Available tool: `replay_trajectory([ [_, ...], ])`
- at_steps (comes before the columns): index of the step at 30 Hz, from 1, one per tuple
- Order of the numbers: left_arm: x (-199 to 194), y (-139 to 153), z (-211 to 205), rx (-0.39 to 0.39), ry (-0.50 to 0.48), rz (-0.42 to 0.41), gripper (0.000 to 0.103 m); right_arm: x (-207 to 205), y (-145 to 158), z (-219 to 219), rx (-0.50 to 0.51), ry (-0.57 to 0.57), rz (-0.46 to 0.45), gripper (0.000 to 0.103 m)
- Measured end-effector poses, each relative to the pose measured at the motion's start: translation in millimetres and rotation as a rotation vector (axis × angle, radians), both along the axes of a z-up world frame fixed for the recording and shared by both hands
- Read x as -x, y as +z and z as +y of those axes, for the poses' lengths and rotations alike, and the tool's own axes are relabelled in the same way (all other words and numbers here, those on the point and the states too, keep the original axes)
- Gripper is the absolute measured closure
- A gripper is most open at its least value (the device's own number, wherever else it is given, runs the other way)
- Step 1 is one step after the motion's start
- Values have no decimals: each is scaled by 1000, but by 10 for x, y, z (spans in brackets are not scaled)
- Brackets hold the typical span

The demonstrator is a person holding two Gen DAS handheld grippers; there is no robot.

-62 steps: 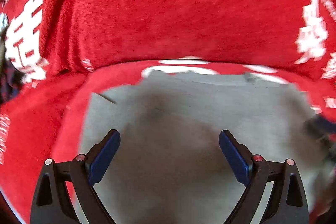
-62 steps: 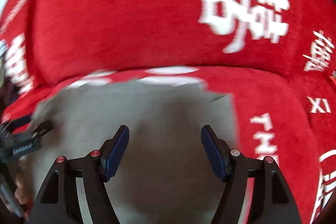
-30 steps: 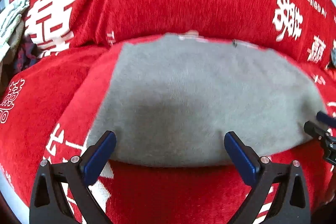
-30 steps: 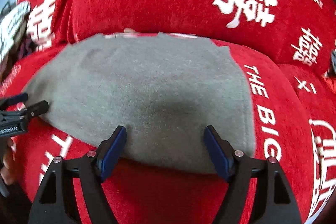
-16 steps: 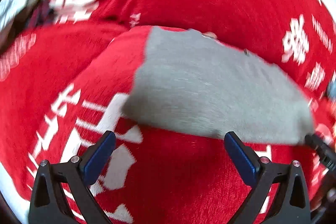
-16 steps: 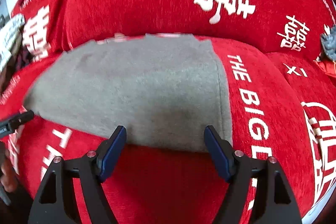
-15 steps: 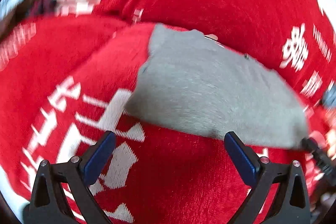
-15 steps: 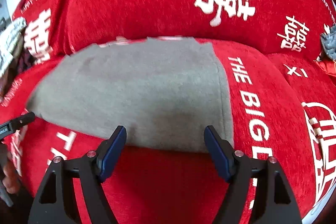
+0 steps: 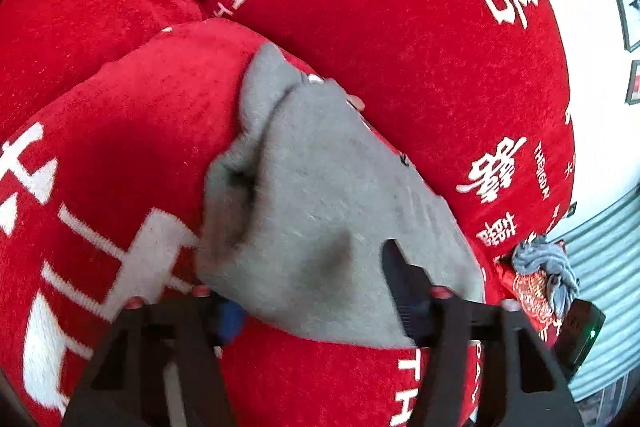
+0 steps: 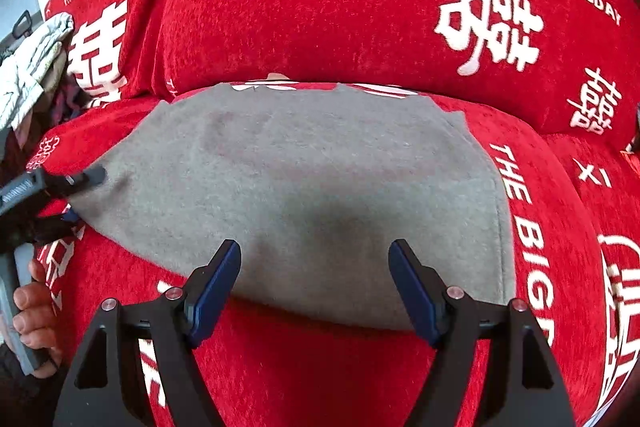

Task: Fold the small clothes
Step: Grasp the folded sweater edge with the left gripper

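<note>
A grey folded garment (image 10: 320, 179) lies flat on the red sofa seat (image 10: 560, 227). My left gripper (image 9: 308, 275) is at the garment's left end (image 9: 304, 187), rolled on its side. Its jaws are closing with the bunched cloth edge between them. One finger (image 9: 404, 287) lies on top of the cloth and the other is mostly hidden beneath it. In the right wrist view the left gripper (image 10: 82, 197) straddles that same edge. My right gripper (image 10: 316, 255) hangs open over the garment's near edge, gripping nothing.
The sofa cover is red with white lettering, and its backrest (image 10: 320, 7) rises just behind the garment. A pile of pale clothes (image 10: 36, 67) sits at the far left. A crumpled blue-grey cloth (image 9: 544, 263) lies to the right. A hand (image 10: 32, 307) holds the left gripper.
The left gripper swung to the garment's left end, rolled over and narrowed its jaws around the edge, which has bunched up. The right gripper has barely shifted and stays open.
</note>
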State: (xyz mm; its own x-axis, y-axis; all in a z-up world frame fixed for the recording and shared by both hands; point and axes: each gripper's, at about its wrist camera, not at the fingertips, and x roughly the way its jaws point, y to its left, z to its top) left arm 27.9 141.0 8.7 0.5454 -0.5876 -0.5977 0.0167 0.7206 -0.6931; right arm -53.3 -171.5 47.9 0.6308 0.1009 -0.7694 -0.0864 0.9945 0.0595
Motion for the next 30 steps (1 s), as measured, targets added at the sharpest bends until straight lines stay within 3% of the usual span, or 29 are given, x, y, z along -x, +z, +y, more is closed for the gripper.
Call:
replay_trajectory([
  [3,20,-17,68,45,-5,-19,52,-187,44,116,20,16,10,24],
  [5,1,-47,90,66,-5,-11,72,-340,85,232,7,36,15,24],
  [7,-32,-115,124,96,-3,18,85,-502,112,360,-9,53,23,24],
  [9,-33,-136,179,132,4,19,85,-693,142,514,-12,78,27,24],
  [13,-85,-124,150,103,16,29,85,-1106,145,873,-32,141,70,24],
  [26,-153,-130,265,137,44,38,85,-2316,-354,1848,-282,142,404,24],
  [30,-139,-64,201,63,48,28,86,-2438,-390,2139,-195,144,411,12],
])
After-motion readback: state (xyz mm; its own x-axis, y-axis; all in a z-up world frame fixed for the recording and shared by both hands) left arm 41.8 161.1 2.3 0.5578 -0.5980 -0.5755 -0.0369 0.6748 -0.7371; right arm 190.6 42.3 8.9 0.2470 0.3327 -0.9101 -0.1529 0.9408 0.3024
